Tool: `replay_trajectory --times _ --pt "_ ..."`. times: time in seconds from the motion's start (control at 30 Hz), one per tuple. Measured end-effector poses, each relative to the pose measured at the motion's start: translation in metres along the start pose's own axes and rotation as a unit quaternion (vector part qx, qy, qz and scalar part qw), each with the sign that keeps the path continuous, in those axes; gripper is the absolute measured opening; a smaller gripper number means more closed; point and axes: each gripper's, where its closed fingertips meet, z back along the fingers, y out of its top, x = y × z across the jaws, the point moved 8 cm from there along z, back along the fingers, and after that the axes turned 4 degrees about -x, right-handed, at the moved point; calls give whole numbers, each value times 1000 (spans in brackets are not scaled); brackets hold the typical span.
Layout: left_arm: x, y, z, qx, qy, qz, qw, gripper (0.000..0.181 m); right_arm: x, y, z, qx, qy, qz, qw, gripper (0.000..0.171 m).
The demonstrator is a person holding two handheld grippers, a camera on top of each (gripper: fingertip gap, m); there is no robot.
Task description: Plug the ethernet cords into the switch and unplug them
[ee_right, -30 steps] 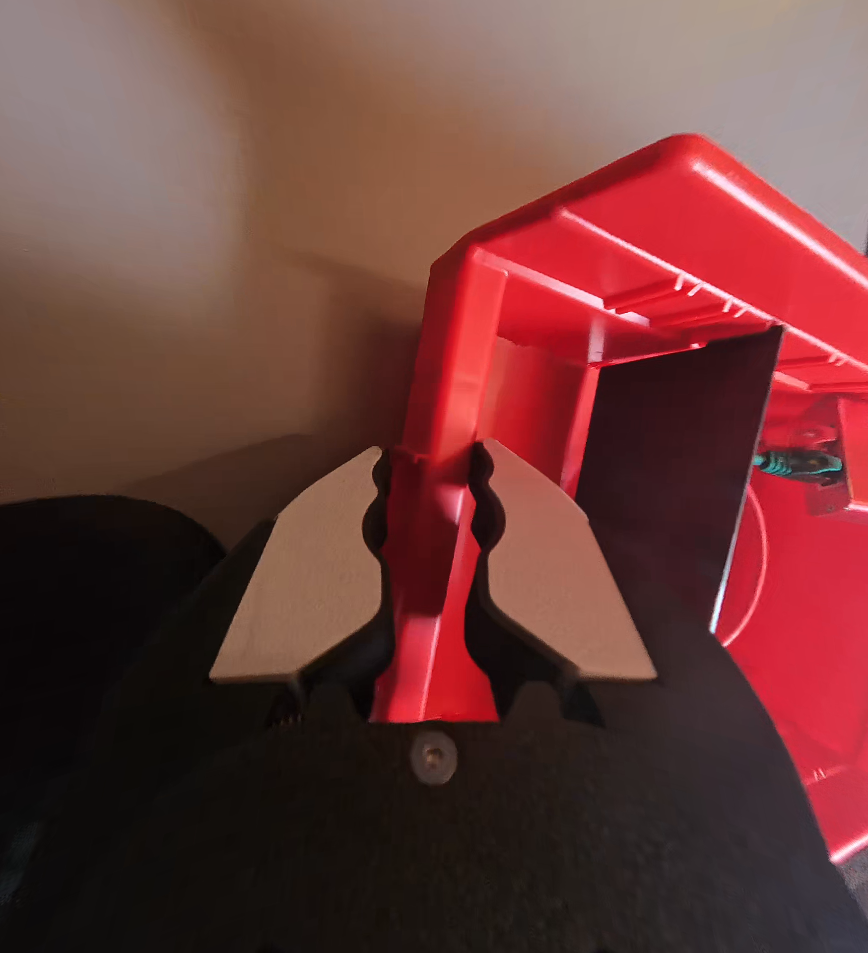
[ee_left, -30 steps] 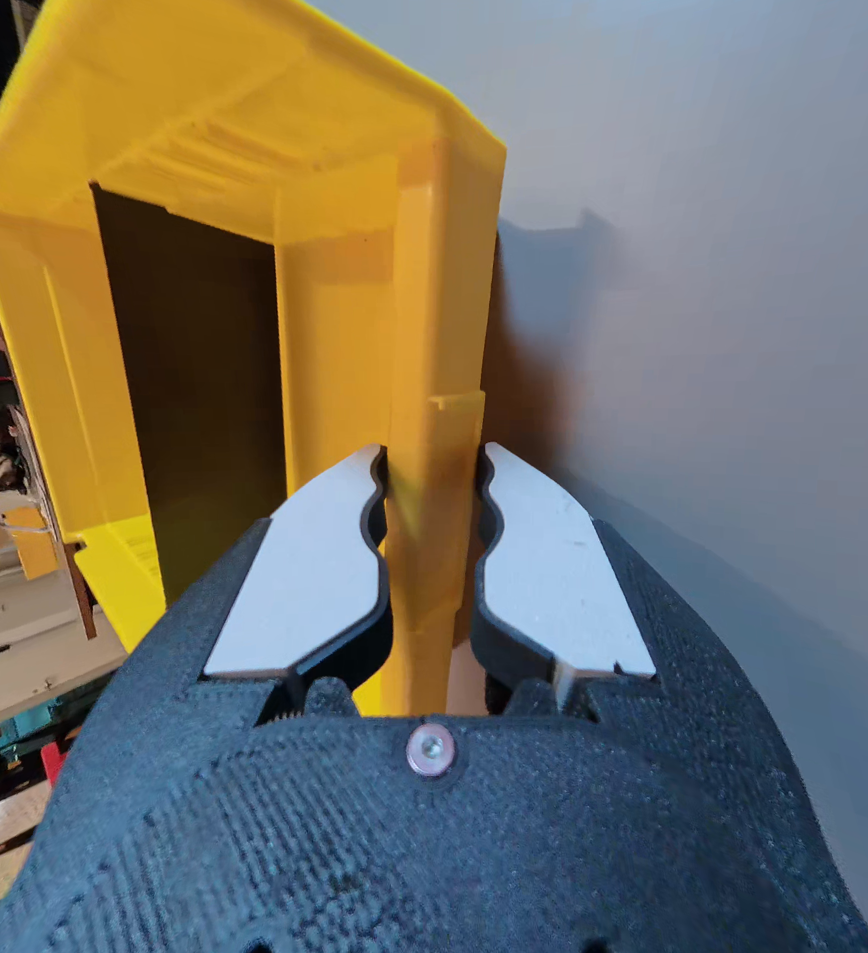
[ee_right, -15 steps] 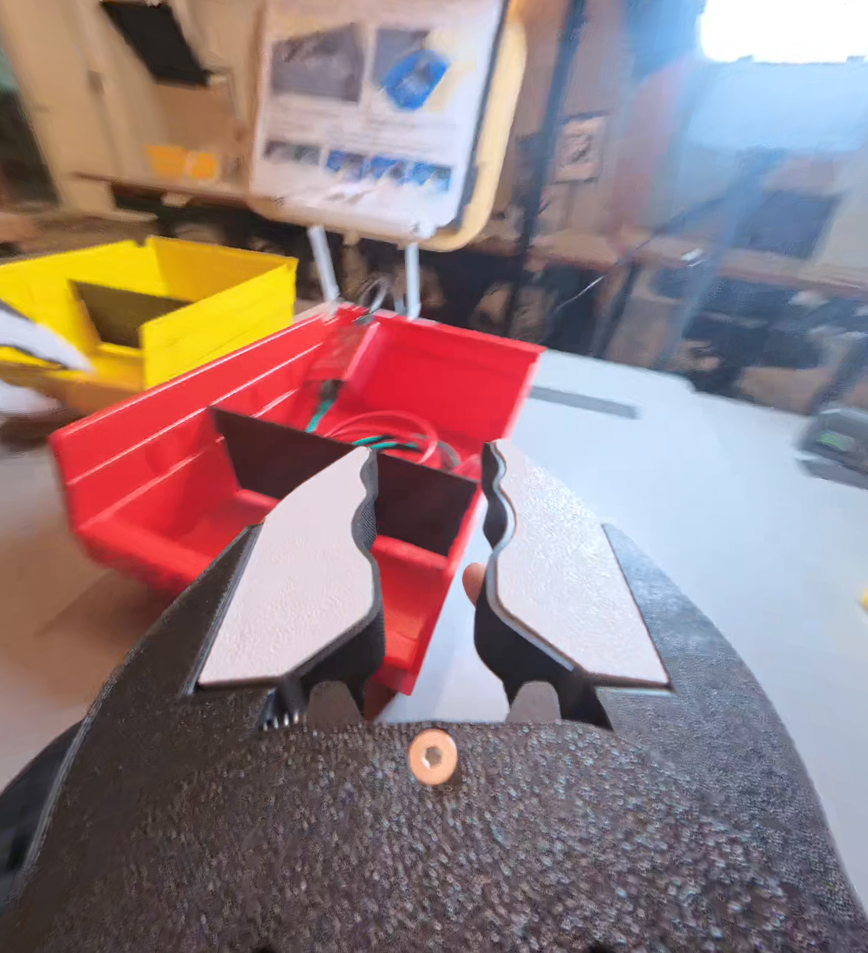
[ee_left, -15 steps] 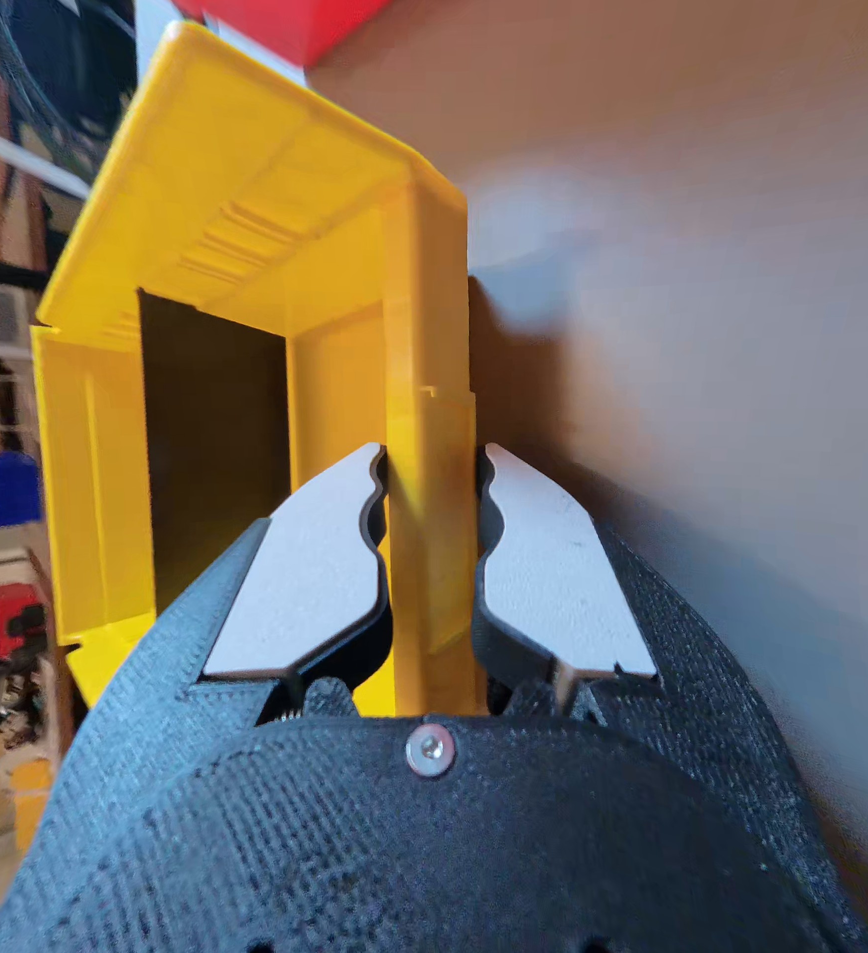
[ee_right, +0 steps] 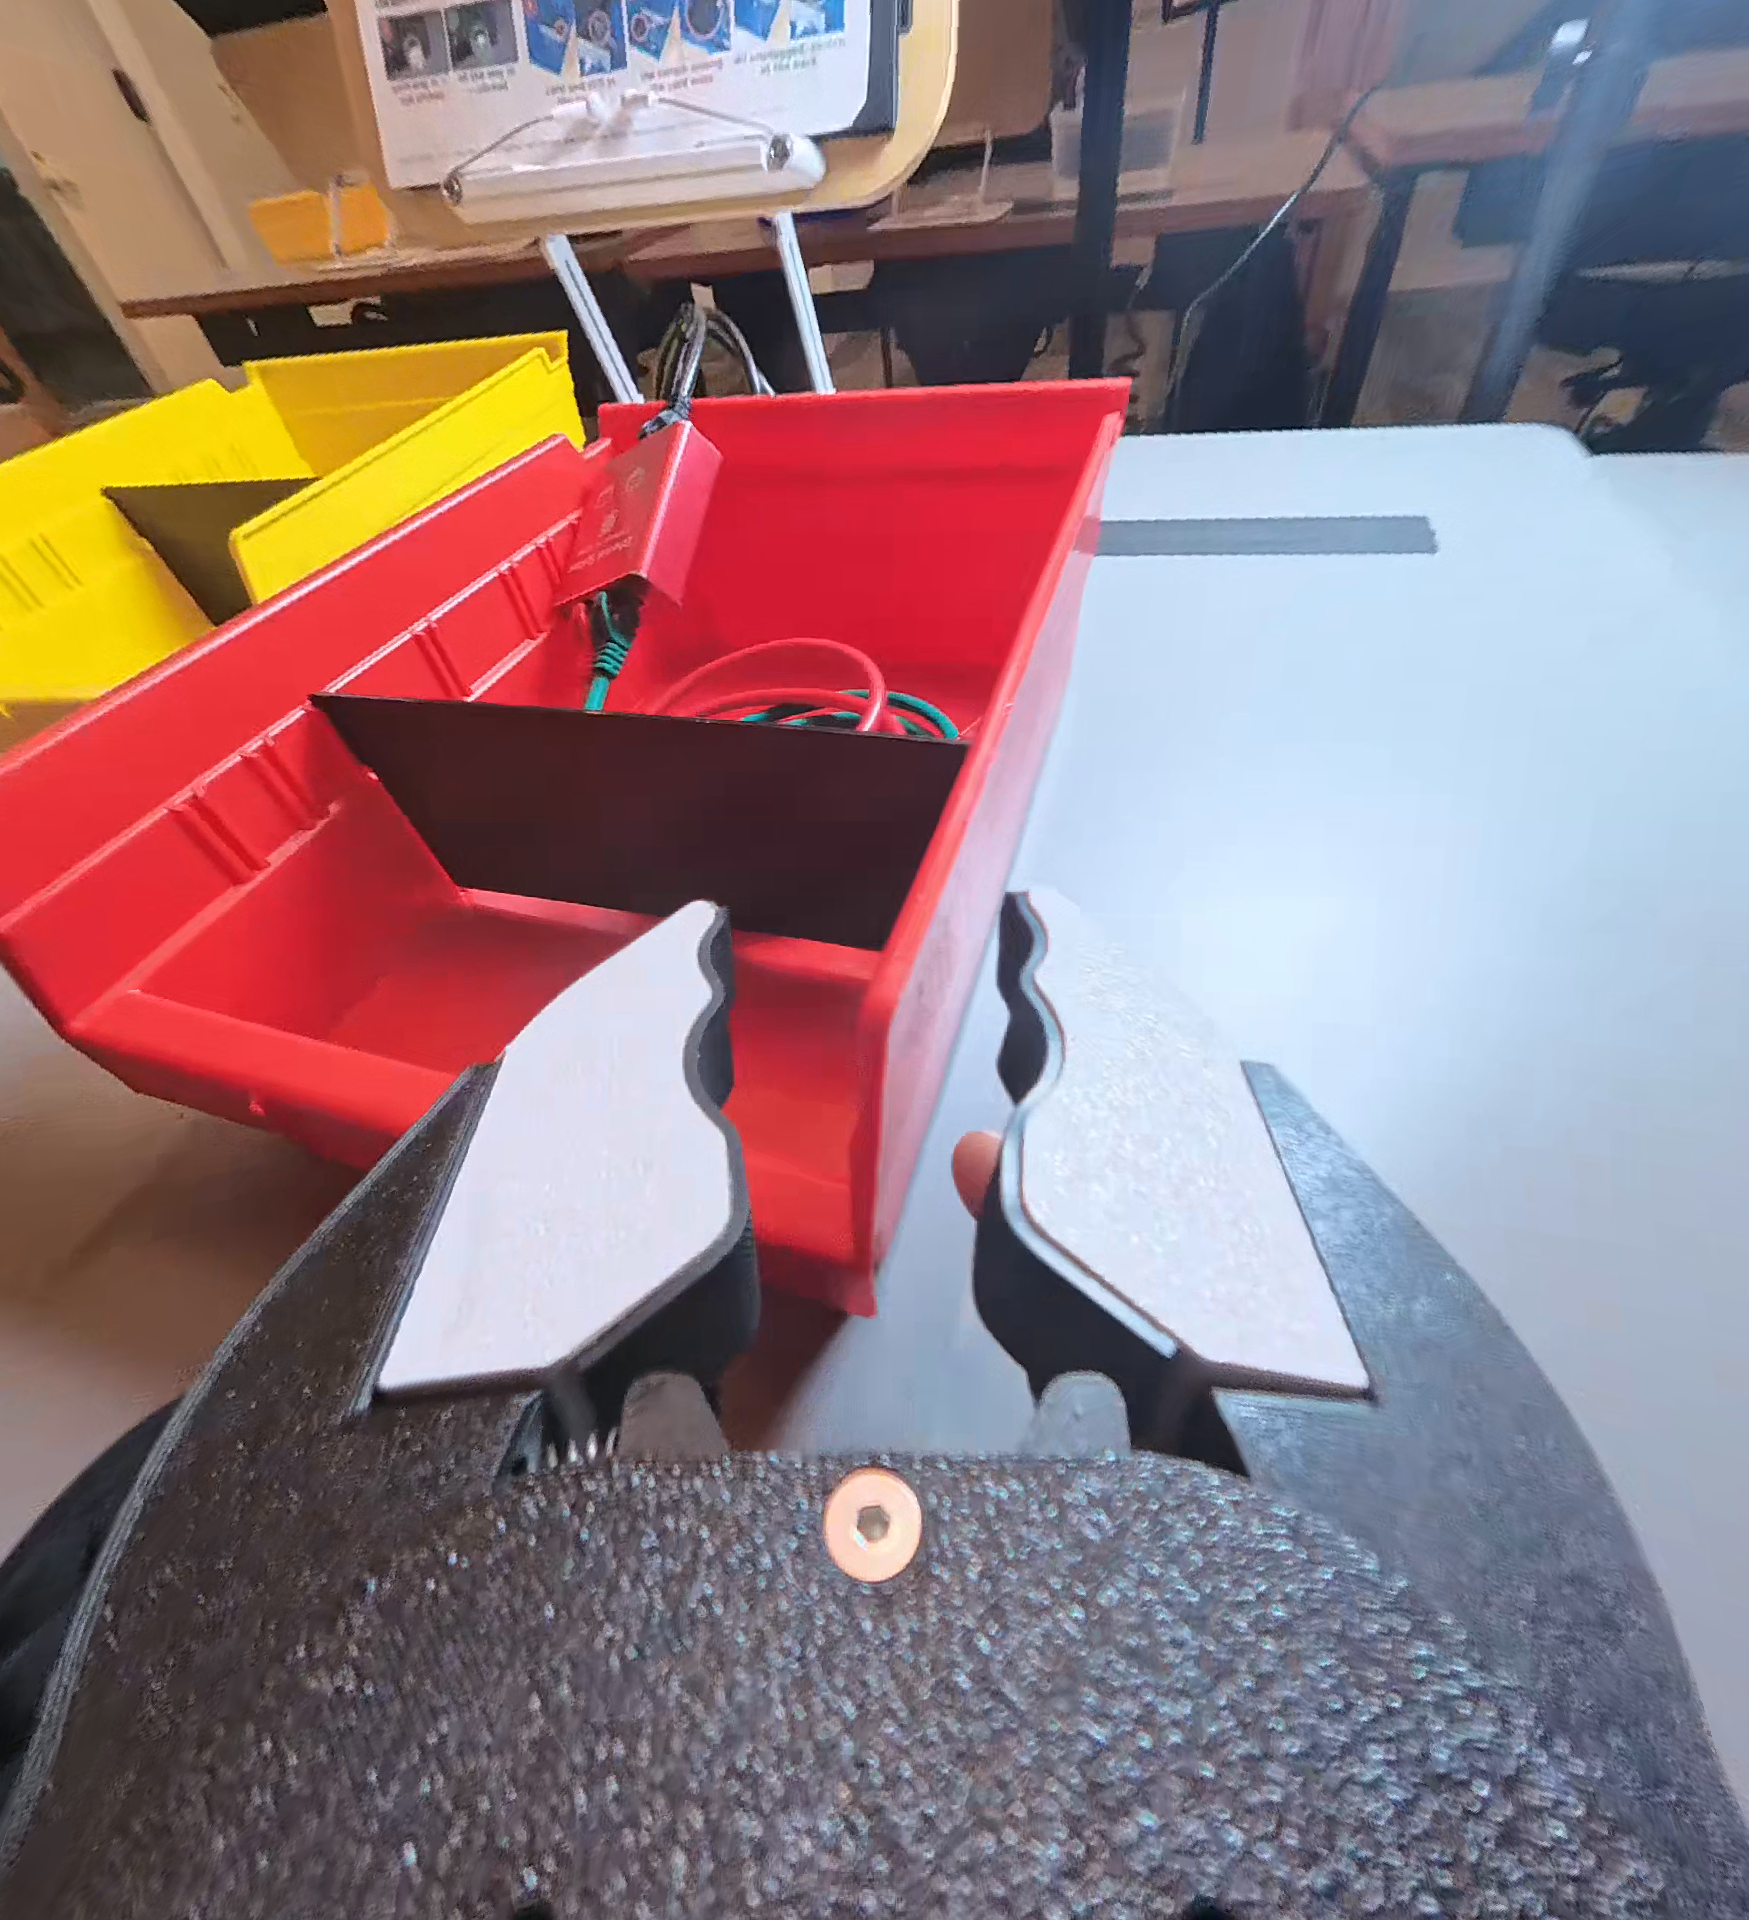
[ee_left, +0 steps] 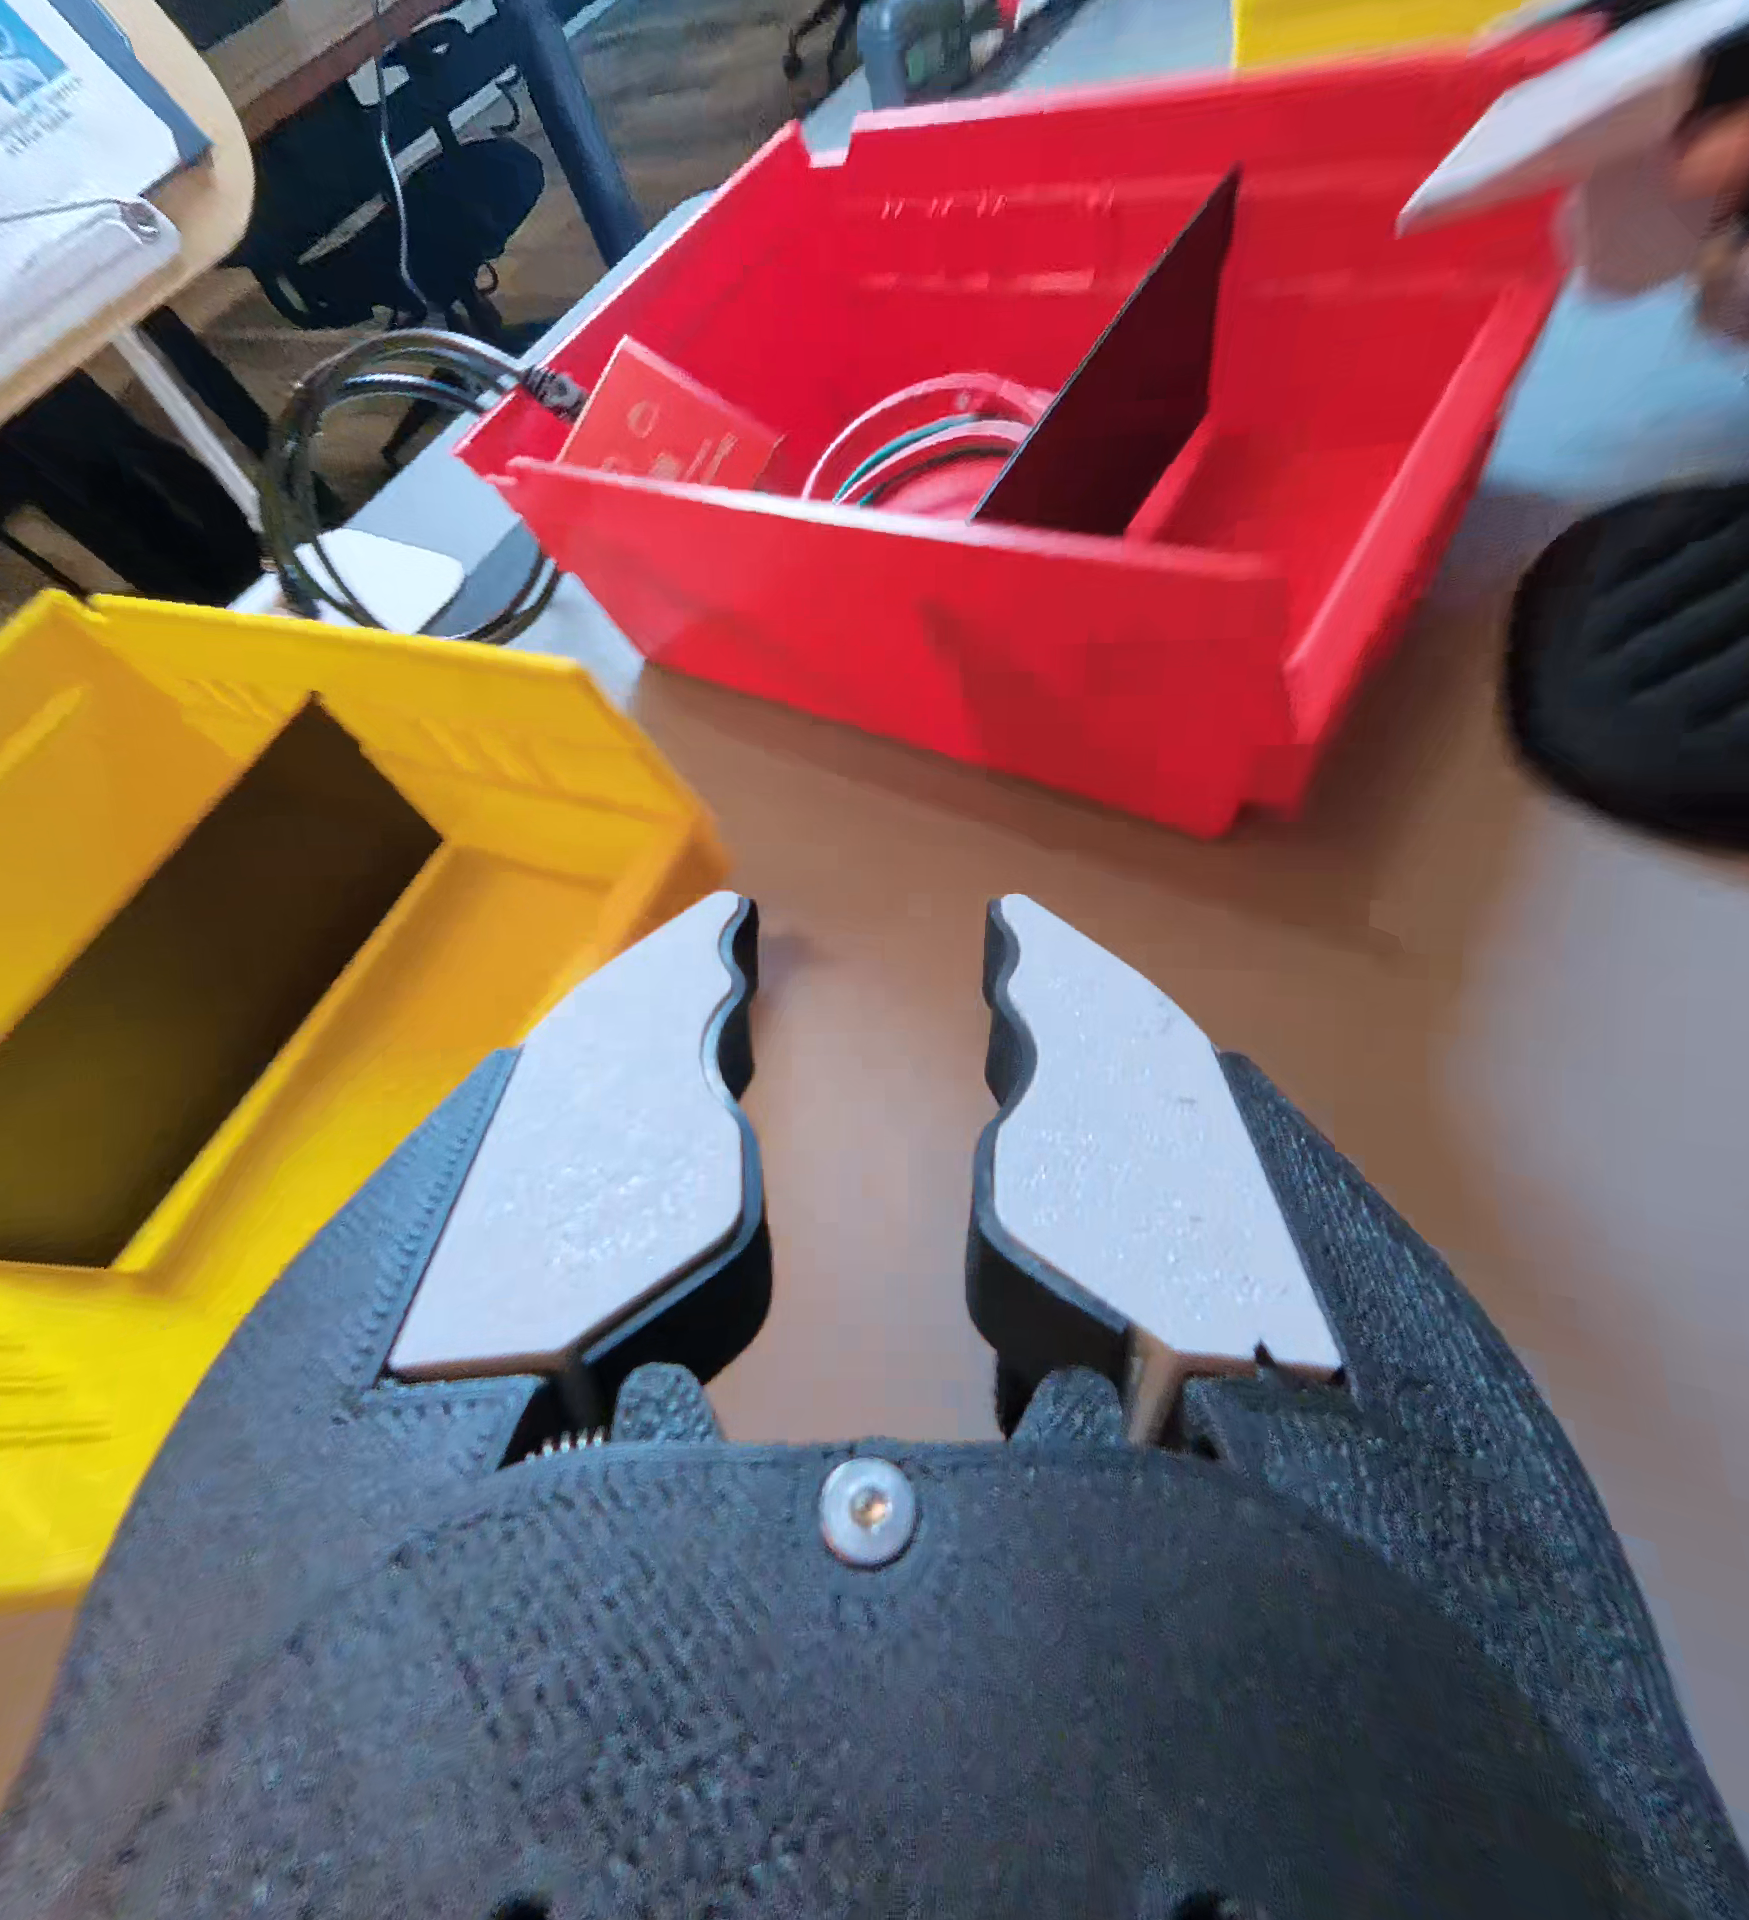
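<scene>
A red bin [ee_right: 995, 665] with a black divider [ee_right: 662, 810] stands on the table. In its far half a small red switch [ee_right: 641, 514] leans on the wall, with a green cord [ee_right: 608, 655] plugged in and red and green cords [ee_right: 808, 691] coiled beside it. The bin [ee_left: 953, 644], switch [ee_left: 672, 436] and coiled cords [ee_left: 911, 447] also show in the left wrist view. My right gripper [ee_right: 865, 925] is open and empty over the bin's near right corner. My left gripper [ee_left: 868, 920] is open and empty over bare table, right of a yellow bin [ee_left: 496, 935].
The yellow bin [ee_right: 49, 582] with a dark divider stands left of the red one. A black cable [ee_left: 371, 416] loops off the table's far edge behind the red bin. A strip of dark tape [ee_right: 1265, 535] lies on the table at right. A poster stand [ee_right: 641, 94] and desks stand beyond. From either gripper's tips it is about 20 cm to the small red switch [ee_right: 641, 514]. Look for it in the left wrist view [ee_left: 697, 425] too.
My left gripper let go of the yellow bin's wall and opened; the bin now rests on the table. My right gripper, free of the red bin, has opened wider and drawn back.
</scene>
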Motion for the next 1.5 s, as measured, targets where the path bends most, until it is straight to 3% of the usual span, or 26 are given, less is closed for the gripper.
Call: replay_trajectory --times 0.1,0.2,0.4,0.57,0.77,0.97,1.1,1.23,1.5 --pt "33 12 0 35 -22 68 997 46 -5 1 -10 -3 -24 2 1000 36" --pt "57 18 -10 59 -31 128 990 53 -7 2 -9 -8 -58 27 998 13" --pt "77 12 -49 67 6 203 977 57 -19 0 -5 -14 -77 52 996 14" --pt "71 8 -80 41 64 177 981 35 -25 -1 0 -9 -80 70 994 14" --pt "85 23 -76 21 81 92 992 20 -30 8 27 38 -133 94 986 9" --pt "85 58 -31 96 118 46 987 17 -51 39 67 115 -137 95 979 11" --pt "67 73 18 125 170 44 977 16 -82 77 68 158 -98 106 977 12" --pt "37 67 71 128 232 66 962 15 -128 112 44 177 -38 115 977 12" --pt "-25 20 175 116 353 111 922 12 -244 152 -24 186 83 128 971 13"
